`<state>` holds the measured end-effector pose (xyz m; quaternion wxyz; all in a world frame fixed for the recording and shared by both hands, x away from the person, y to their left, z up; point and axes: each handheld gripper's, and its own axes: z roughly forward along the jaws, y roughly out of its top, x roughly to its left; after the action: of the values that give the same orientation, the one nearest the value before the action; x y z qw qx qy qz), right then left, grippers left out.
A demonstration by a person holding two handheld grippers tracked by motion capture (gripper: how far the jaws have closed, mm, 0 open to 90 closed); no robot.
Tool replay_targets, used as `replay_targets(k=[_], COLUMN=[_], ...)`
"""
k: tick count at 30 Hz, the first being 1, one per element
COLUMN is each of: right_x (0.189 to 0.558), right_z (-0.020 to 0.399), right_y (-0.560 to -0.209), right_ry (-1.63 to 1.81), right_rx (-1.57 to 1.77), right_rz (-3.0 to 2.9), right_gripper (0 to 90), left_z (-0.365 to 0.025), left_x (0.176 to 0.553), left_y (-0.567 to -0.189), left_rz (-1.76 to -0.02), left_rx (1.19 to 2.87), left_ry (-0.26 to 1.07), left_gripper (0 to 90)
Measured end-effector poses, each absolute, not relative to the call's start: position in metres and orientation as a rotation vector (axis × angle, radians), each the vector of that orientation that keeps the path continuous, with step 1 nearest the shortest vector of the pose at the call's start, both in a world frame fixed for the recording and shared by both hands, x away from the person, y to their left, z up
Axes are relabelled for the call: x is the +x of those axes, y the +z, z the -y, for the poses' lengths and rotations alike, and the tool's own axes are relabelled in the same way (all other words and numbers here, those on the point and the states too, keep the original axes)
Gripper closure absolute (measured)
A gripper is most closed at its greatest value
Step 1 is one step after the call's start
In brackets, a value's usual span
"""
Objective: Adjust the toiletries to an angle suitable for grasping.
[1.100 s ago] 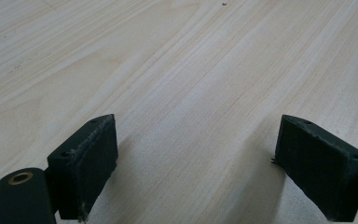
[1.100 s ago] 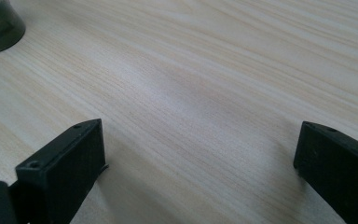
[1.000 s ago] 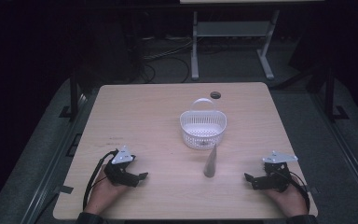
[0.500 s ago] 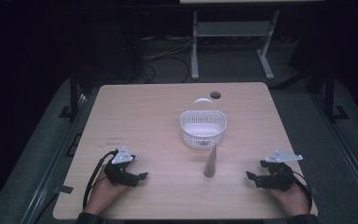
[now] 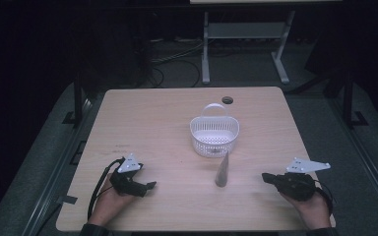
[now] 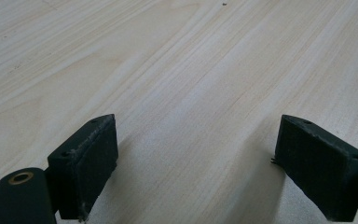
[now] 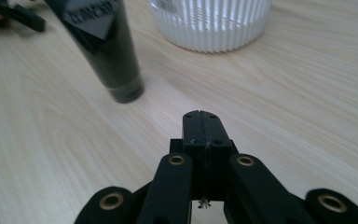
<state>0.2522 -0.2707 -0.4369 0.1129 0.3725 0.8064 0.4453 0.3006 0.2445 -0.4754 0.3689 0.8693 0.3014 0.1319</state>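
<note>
Right gripper: your right gripper (image 5: 270,177) sits near the table's right front, held in your hand (image 5: 311,206), jaws pointing toward the middle. Its own view (image 7: 200,116) shows the two black pads pressed flat together with nothing between them; they have just been closing.

Left gripper: your left gripper (image 5: 147,186) rests low at the left front, jaws pointing right toward the centre. Its own view (image 6: 196,154) has the pads standing wide apart over bare wood, empty. Your left hand (image 5: 109,199) grips it from behind; the cable loops out to its left.

Tube: the dark grey tapered plastic tube (image 5: 222,169) lies on the table between the two grippers, nearer your right one but apart from it. The narrow crimped end points toward the basket; the broad cap end faces you. In the right gripper view the tube (image 7: 103,51) lies up and left of the closed jaws, cap end nearest, untouched.

Basket: the white slatted plastic basket with a hoop handle (image 5: 214,135) stands upright just beyond the tube's narrow end, near table centre. Contents: cannot tell. The right gripper view catches its ribbed wall (image 7: 212,25) at the top.

Table: light wooden tabletop (image 5: 147,118), with a small dark round hole (image 5: 227,100) at the far edge behind the basket.
</note>
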Motion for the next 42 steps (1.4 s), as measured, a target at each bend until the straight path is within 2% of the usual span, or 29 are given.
replay_targets(k=[18,42], right_x=[0.250,0.266], right_z=[0.244,0.192], right_y=[-0.397,-0.381], right_ry=[1.503,1.575], right_rx=[0.897,0.711], right_rz=[-2.375,-2.456], right_gripper=[90.0,90.0], left_z=[-0.244,-0.244], left_x=[0.301,0.301], left_y=[-0.476,-0.476], left_rz=[-0.775,-0.775], left_rx=[2.227,2.226], left_ry=[0.339,0.339], left_gripper=[12.3,12.3])
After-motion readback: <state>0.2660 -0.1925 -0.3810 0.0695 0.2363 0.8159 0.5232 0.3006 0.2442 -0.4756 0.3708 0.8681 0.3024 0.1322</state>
